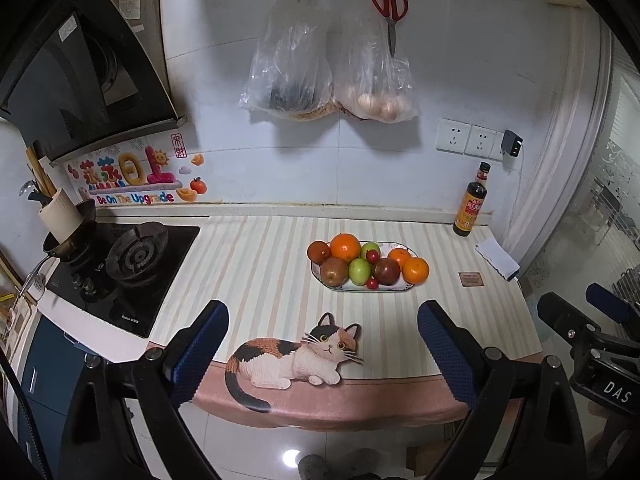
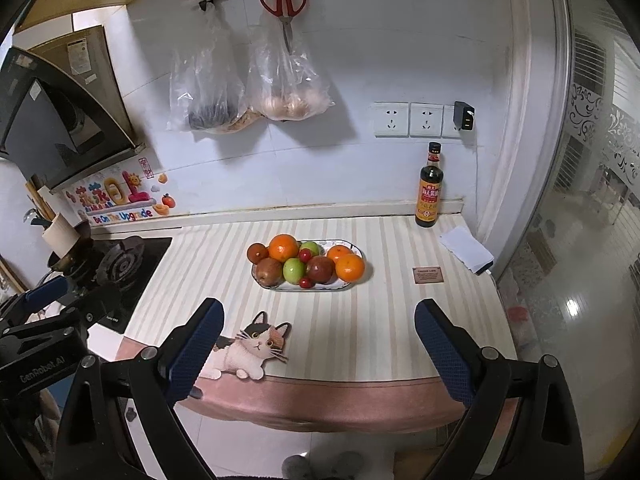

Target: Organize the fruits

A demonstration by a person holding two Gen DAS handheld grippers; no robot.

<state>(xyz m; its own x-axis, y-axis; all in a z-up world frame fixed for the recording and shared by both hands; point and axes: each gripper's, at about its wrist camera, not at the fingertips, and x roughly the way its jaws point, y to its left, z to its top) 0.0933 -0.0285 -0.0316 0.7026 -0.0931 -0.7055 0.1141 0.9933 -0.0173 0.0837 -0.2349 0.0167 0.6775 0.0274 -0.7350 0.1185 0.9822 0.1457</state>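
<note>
An oval plate [image 1: 400, 246] [image 2: 357, 251] stands in the middle of the striped counter mat, piled with fruit: oranges [image 1: 345, 246] [image 2: 350, 267], green apples [image 1: 361, 271] [image 2: 295, 270], dark reddish fruits [image 1: 387, 271] [image 2: 320, 269], a brown pear-like fruit [image 1: 334, 271] [image 2: 269, 271] and small red cherries [image 1: 372, 256] [image 2: 306, 282]. My left gripper [image 1: 323, 344] hangs open above the counter's front edge, well short of the plate, nothing between its fingers. My right gripper [image 2: 319, 340] is likewise open and empty, beside the left one.
A gas hob [image 1: 132, 264] with a pot lies left of the mat. A dark sauce bottle [image 1: 472, 202] [image 2: 430, 188], a white cloth [image 2: 466, 249] and a small brown card [image 2: 428, 274] sit at the right. A cat figure [image 1: 296, 356] decorates the mat's front. Bags and scissors [image 2: 284, 0] hang on the wall.
</note>
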